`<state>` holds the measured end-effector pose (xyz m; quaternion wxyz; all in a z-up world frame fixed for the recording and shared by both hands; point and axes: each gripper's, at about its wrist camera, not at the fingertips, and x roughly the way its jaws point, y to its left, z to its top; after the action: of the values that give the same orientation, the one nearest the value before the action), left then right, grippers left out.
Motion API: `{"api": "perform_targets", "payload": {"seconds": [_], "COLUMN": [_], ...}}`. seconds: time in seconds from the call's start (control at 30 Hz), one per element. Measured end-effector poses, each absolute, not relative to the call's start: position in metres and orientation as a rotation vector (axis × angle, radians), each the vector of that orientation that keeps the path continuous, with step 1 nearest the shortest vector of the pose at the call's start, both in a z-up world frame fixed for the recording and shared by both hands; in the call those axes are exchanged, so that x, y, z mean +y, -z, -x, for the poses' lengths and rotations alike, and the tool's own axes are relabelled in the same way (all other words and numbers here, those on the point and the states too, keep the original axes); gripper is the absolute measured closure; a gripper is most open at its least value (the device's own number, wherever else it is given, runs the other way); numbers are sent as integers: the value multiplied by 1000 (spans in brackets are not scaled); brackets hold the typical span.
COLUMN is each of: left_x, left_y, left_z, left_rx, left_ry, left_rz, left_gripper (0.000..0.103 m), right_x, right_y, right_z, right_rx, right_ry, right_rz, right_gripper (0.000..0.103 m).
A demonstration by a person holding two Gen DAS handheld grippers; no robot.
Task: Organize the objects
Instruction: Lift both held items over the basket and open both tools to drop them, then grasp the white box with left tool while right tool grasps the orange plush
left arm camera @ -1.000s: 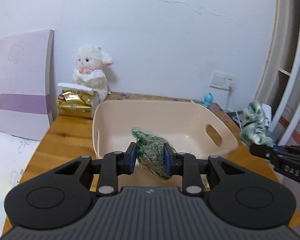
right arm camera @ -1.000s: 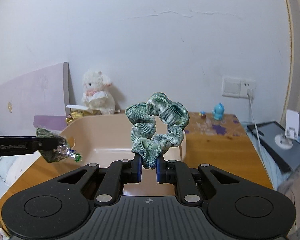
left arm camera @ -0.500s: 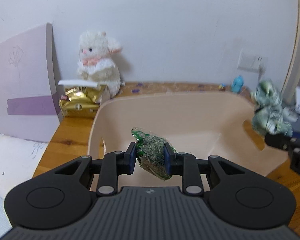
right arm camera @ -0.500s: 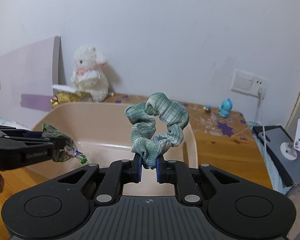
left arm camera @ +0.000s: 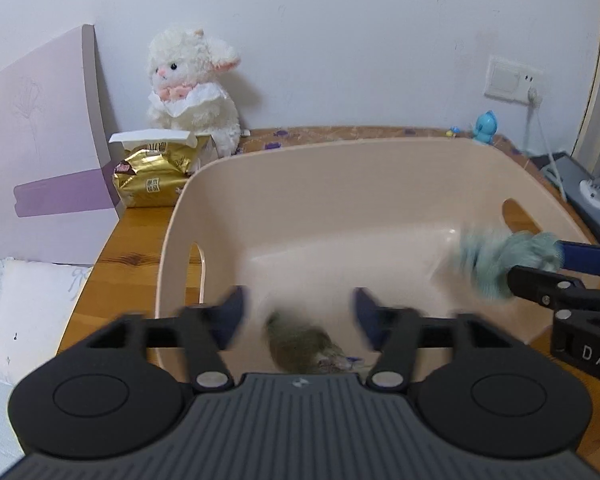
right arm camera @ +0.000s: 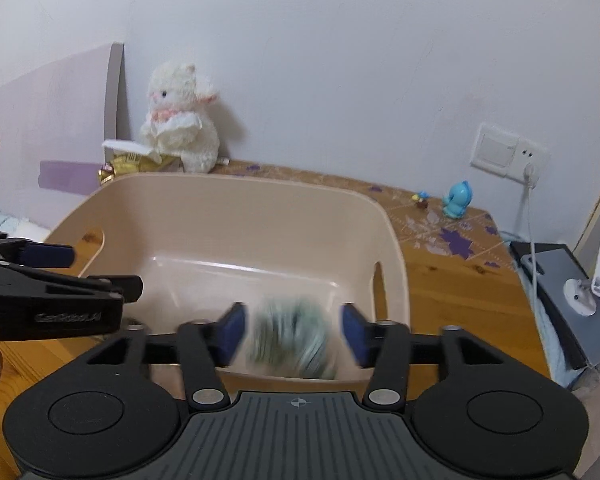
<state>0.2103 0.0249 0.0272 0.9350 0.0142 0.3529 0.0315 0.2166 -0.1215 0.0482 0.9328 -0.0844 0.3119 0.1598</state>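
Observation:
A beige plastic basket stands on the wooden table. My left gripper is open over the basket's near left side; a green snack packet, blurred, lies loose just below the spread jaws. My right gripper is open over the basket's near right side; a green plaid scrunchie, blurred, is loose between its jaws. In the left wrist view the scrunchie shows at the right gripper's tips. The left gripper also shows in the right wrist view.
A white plush lamb and a gold packet stand behind the basket at the left, beside a lilac board. A small blue figurine, a wall socket with cable and a grey device are at the right.
Both grippers moved forward over the basket and opened. The snack packet and the scrunchie have come free of the jaws and are blurred in motion.

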Motion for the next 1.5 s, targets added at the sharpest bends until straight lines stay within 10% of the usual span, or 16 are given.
{"api": "perform_targets", "payload": {"seconds": [0.2, 0.4, 1.5], "left_x": [26, 29, 70], "left_y": [-50, -56, 47], "left_z": [-188, -164, -146], "left_rx": [653, 638, 890], "left_ry": [-50, -40, -38], "left_rz": [-53, -82, -39], "left_gripper": [10, 5, 5], "right_x": [-137, -149, -128], "right_y": [-66, -62, 42], "right_z": [-196, -175, -174], "right_rx": [609, 617, 893], "right_ry": [-330, -326, -391], "right_rz": [188, 181, 148], "right_gripper": [7, 3, 15]}}
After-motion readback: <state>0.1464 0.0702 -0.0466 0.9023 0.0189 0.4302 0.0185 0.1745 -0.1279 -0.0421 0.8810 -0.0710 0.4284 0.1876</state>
